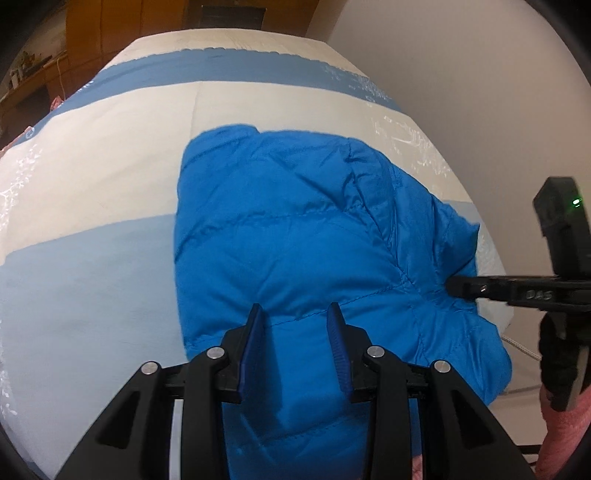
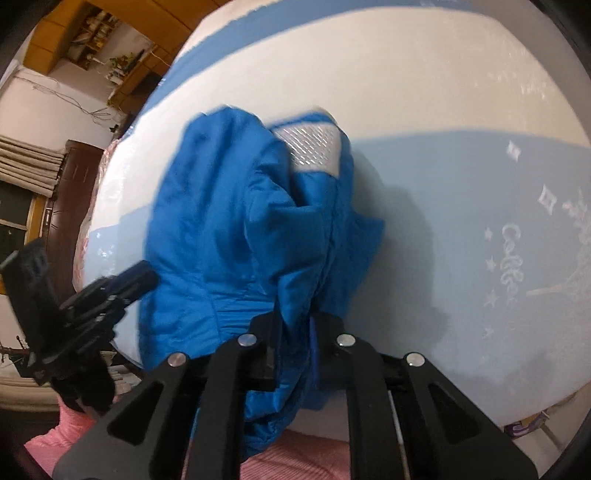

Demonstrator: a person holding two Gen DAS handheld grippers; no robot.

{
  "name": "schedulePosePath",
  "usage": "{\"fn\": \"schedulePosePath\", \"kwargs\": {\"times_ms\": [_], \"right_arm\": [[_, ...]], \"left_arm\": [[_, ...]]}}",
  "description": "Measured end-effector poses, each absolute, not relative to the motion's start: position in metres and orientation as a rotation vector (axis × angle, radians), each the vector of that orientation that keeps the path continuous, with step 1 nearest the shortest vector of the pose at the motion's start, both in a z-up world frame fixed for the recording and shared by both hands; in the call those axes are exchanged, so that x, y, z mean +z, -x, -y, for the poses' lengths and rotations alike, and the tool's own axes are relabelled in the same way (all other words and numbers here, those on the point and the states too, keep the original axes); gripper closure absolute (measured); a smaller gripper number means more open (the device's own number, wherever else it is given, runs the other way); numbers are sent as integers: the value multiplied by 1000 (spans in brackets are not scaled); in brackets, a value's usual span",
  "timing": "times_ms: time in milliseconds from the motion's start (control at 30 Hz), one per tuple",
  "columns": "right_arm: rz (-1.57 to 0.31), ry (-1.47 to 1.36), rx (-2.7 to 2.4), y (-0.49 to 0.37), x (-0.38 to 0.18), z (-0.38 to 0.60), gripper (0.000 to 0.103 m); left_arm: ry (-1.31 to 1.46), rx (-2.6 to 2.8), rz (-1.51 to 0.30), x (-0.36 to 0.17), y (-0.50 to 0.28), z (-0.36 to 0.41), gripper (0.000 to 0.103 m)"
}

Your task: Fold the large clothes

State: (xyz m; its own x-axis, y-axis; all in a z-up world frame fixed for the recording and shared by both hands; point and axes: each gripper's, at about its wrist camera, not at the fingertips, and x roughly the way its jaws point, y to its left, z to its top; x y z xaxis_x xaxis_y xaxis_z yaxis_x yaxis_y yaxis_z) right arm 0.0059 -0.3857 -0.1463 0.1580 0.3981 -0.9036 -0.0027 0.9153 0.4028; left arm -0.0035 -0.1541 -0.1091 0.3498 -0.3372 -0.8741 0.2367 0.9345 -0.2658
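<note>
A bright blue padded jacket point(image 1: 295, 236) lies folded over on the bed, its near part hanging off the front edge. My left gripper point(image 1: 297, 314) is open, its blue pads resting over the jacket's near part. My right gripper point(image 1: 458, 286) comes in from the right and is shut on the jacket's right side. In the right wrist view the right gripper point(image 2: 291, 332) pinches a bunched fold of the jacket point(image 2: 229, 221), whose white mesh lining point(image 2: 310, 147) shows at the top. The left gripper point(image 2: 136, 278) sits at the jacket's left edge.
The bed cover point(image 1: 96, 162) has white, dark blue and light blue bands. A white wall point(image 1: 480, 74) stands to the right. Wooden furniture point(image 1: 92, 29) is behind the bed. Pink cloth point(image 2: 303, 458) lies below the bed's near edge.
</note>
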Motion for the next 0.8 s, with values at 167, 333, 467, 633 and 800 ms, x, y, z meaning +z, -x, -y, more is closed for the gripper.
{"fn": "schedulePosePath", "kwargs": {"times_ms": [167,333,467,633,800], "right_arm": [[-1378,-341,287,-2,-172,383,90],[-1381,-303,262,-6,-172,376,87],[-1309,-138,209,5,-126,361,78],[-1220,-105,335,21,-80,335,78],[-1263,-52,475,32,-88,293,84]], "left_arm": [[93,-360,-1147,-121,5,156,67],[98,-334,-1140,-121,8,156,67],[89,-292,-1134,-104,14,153,68],[52,-262,-1102,-85,34,142,68],[32,-262,-1120,-89,47,140,68]]}}
